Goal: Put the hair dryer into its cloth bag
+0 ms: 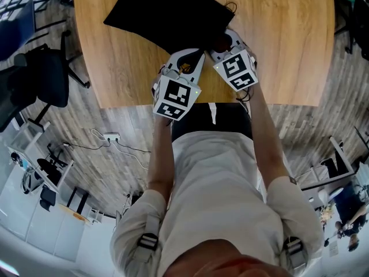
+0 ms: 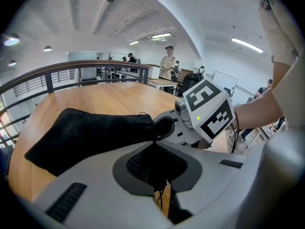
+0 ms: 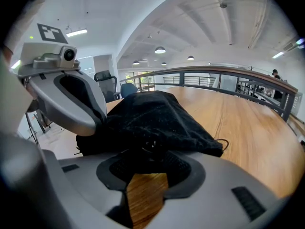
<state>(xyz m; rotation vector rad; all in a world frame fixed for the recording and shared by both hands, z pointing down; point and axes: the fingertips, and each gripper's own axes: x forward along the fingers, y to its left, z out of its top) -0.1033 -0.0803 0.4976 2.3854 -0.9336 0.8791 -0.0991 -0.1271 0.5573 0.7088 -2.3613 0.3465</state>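
Left gripper (image 2: 156,173) is clamped on a dark fold at the mouth of the cloth bag (image 1: 167,10), apparently to steady it. Right gripper (image 3: 147,149) stands part open, with the bag edge at its tips but unpinched. Bag lies bulging on the table (image 1: 277,39). Hair dryer is unseen, presumably inside. No brand or legible writing, only square-marker cubes (image 1: 176,97).
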